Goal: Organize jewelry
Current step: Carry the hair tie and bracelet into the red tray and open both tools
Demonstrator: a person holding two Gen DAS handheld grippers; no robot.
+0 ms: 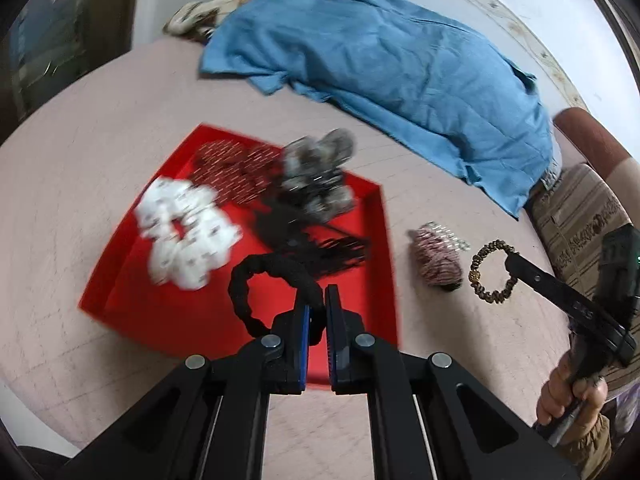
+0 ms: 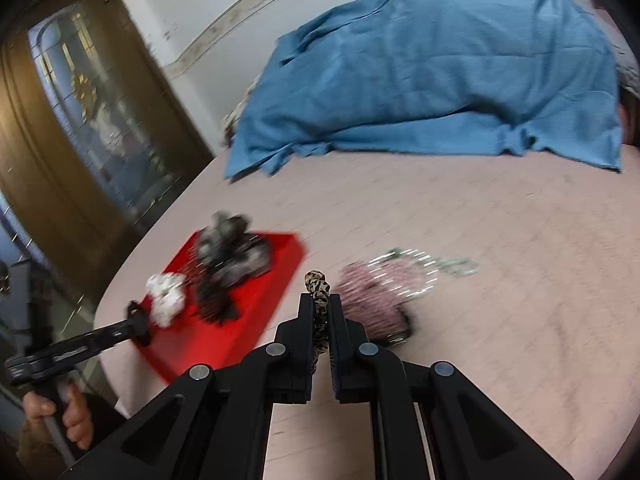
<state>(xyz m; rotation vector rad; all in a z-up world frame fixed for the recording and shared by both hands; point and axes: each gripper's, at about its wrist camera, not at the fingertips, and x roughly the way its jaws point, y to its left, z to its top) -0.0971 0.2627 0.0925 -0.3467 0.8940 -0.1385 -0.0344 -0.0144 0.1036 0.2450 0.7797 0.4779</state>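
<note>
At lower centre, the left gripper clamps a black scrunchie over a red tray on a pink bedspread. The tray holds a white scrunchie and, blurred, what may be grey and dark hair ties. At right, the right gripper grips a leopard-print scrunchie beside a pink bundle. Blue cloth fills the top.
</note>
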